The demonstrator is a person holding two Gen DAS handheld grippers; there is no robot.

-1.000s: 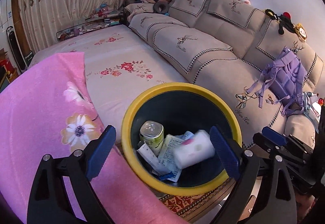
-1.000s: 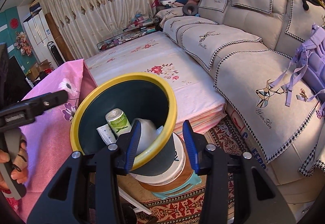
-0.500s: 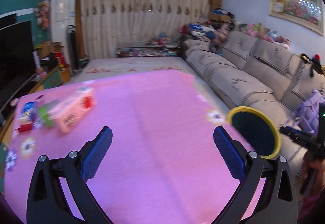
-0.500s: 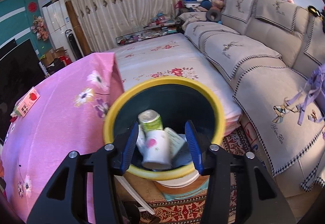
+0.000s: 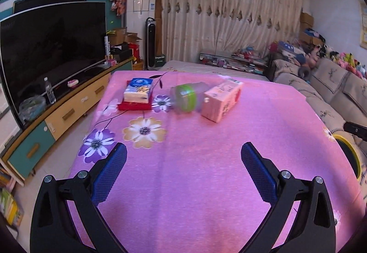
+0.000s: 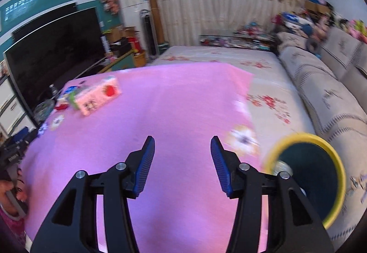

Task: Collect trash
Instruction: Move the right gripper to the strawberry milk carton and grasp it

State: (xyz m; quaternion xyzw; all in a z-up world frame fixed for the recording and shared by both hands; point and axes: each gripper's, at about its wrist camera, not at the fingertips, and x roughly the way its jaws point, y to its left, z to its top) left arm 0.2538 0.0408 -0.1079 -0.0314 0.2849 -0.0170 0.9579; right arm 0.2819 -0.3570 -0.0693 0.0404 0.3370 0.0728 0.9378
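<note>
Now the remaining trash sits in the upper middle of the left wrist view: a pink carton (image 5: pixel 222 101) lying on its side on the pink flowered tablecloth (image 5: pixel 195 172), its long axis running from lower left to upper right, with a green-capped clear bottle (image 5: pixel 187 97) just beside it on the left, blurred. Farther left a blue tissue pack (image 5: pixel 137 93) rests on something flat and red. All of it lies straight ahead of the left gripper (image 5: pixel 183 172) and well apart from it; its jaws are spread wide with only cloth between them. From the right gripper (image 6: pixel 182 165) the same carton (image 6: pixel 98 97) sits in the upper left, farther off, so the left hand looks the nearer one. The right jaws have just been opening and hold nothing. Both grippers tilt downward over the table. The yellow-rimmed bin (image 6: pixel 307 175) stands at the lower right, beside the table's edge, with a can visible inside.
</note>
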